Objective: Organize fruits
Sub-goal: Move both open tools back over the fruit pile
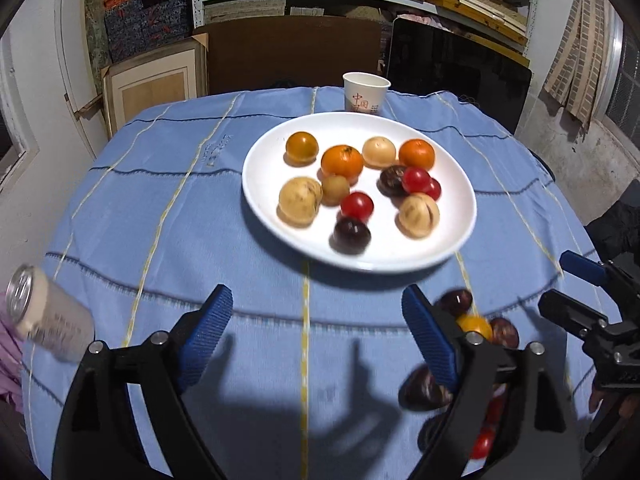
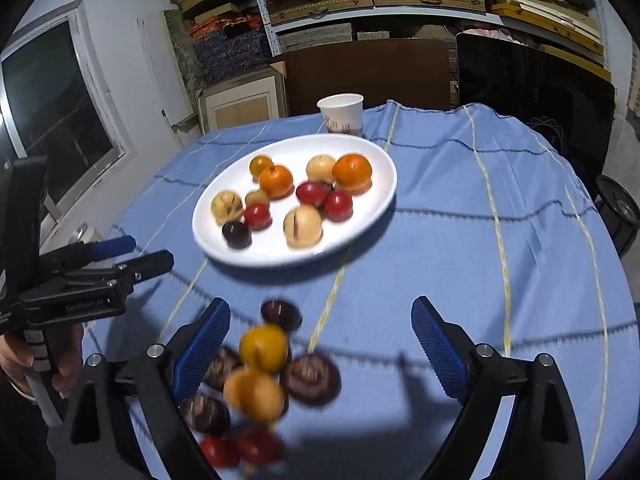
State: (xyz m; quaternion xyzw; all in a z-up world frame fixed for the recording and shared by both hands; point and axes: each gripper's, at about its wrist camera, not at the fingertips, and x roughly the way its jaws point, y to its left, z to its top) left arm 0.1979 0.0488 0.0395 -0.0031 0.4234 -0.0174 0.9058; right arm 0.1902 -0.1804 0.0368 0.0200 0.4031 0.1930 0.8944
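A white plate (image 1: pixel 280 232) (image 2: pixel 372 200) on the blue tablecloth holds several fruits: oranges (image 1: pixel 342 160) (image 2: pixel 352 172), red tomatoes (image 1: pixel 357 205) (image 2: pixel 258 216), dark plums (image 1: pixel 351 235) (image 2: pixel 237 234) and pale yellow fruits (image 1: pixel 300 200) (image 2: pixel 303 226). A loose pile of fruits lies on the cloth near me: a yellow one (image 2: pixel 264 347) (image 1: pixel 475 326), dark ones (image 2: pixel 311 378) (image 1: pixel 424 390) and red ones (image 2: pixel 258 446) (image 1: pixel 482 444). My left gripper (image 1: pixel 316 340) is open and empty, left of the pile. My right gripper (image 2: pixel 320 356) is open over the pile, holding nothing.
A paper cup (image 1: pixel 365 92) (image 2: pixel 342 114) stands behind the plate. A tilted metal-lidded can (image 1: pixel 48 316) lies at the table's left edge. Shelves with boxes and a dark panel (image 1: pixel 460 76) stand behind the table.
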